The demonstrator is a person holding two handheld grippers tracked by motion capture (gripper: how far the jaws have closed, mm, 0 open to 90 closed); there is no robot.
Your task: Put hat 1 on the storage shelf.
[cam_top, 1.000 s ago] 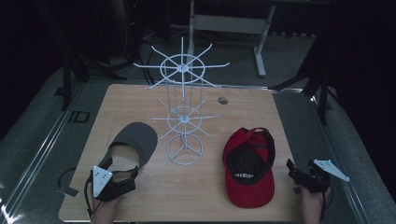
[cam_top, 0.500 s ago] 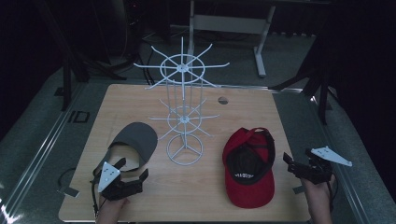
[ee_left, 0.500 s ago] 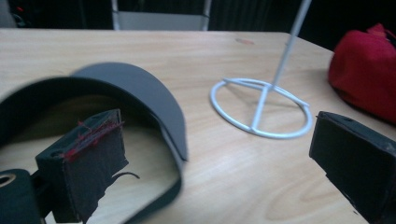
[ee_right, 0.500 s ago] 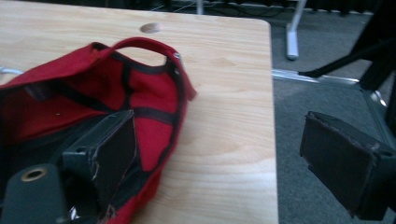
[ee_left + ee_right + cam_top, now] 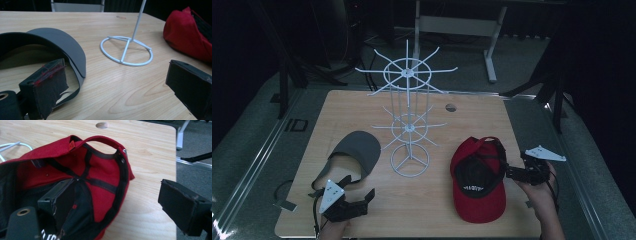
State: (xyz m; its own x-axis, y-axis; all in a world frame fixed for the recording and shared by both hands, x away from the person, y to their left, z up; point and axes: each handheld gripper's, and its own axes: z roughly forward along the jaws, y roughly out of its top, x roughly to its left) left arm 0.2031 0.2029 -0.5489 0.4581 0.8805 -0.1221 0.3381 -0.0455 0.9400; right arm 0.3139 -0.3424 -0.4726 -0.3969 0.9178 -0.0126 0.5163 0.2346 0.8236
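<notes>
The red cap (image 5: 478, 185) lies upside down on the tabletop (image 5: 362, 107), right of the wire rack (image 5: 408, 120), and the grey visor (image 5: 354, 152) lies left of the rack's ring base. The right gripper (image 5: 513, 172) is held released at the cap's rear edge, one jaw seen inside the crown and the other outside over bare wood, so the soft rim is straddled but not yet pinched. The left gripper (image 5: 354, 200) is likewise open, one jaw just beside the visor's thin strap, nothing grasped. A likely fault is judged to be a shallow bite: the cap's fabric is limp, with a black sweatband and seam tape inside, and only a fold might be caught, letting the crown sag or slip out when lifted. The visor's brim looks stiff, smooth and curved, while its band is narrow and springy, so it could be pushed away across the smooth wood rather than caught. The rack is made of thin white wire with radiating arms, and it might be tipped if either hat were snagged on it.
</notes>
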